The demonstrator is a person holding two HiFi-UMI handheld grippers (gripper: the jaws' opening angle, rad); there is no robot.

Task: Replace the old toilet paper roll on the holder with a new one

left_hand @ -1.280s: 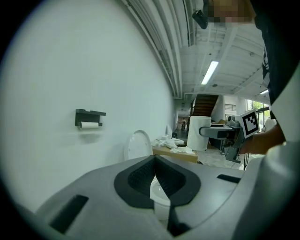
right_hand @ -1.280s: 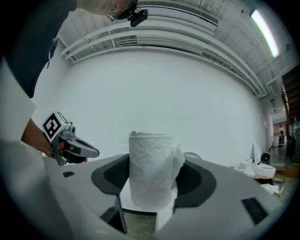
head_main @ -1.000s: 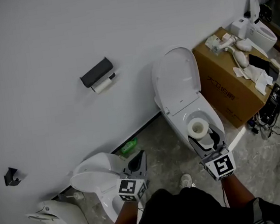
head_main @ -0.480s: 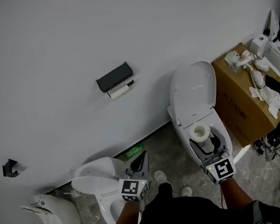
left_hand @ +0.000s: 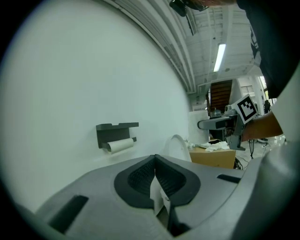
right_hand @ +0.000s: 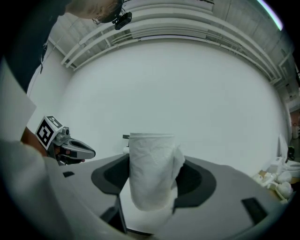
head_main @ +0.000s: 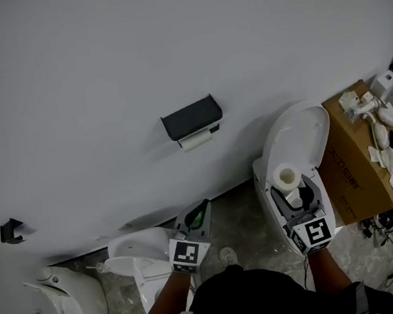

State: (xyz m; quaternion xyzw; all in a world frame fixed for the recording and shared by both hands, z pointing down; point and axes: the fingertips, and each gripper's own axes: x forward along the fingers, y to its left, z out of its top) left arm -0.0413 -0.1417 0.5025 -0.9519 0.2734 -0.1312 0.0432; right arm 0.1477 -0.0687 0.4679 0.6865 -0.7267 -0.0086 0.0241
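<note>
A dark wall holder [head_main: 191, 119] carries the old, thin roll [head_main: 196, 141] beneath its shelf; in the left gripper view the holder [left_hand: 116, 133] and old roll [left_hand: 120, 145] lie ahead and left of the jaws. My left gripper [head_main: 198, 214] [left_hand: 155, 163] is shut, with a thin white slip at the seam of its pads, and points at the wall below the holder. To the right, my right gripper [head_main: 290, 189] [right_hand: 152, 174] is shut on the new white roll [head_main: 286, 175] [right_hand: 151, 169], which stands upright between the pads. Both grippers are well short of the holder.
A white toilet [head_main: 299, 134] with its lid raised stands behind the right gripper. A cardboard box [head_main: 360, 170] strewn with white parts sits further right. A low white toilet [head_main: 135, 263] and another white fixture [head_main: 66, 303] are at the lower left. A small hook [head_main: 9, 231] hangs on the wall.
Both grippers have moved toward the wall, the right one still carrying the new roll. The holder now sits nearer the middle of the head view, closer to the grippers.
</note>
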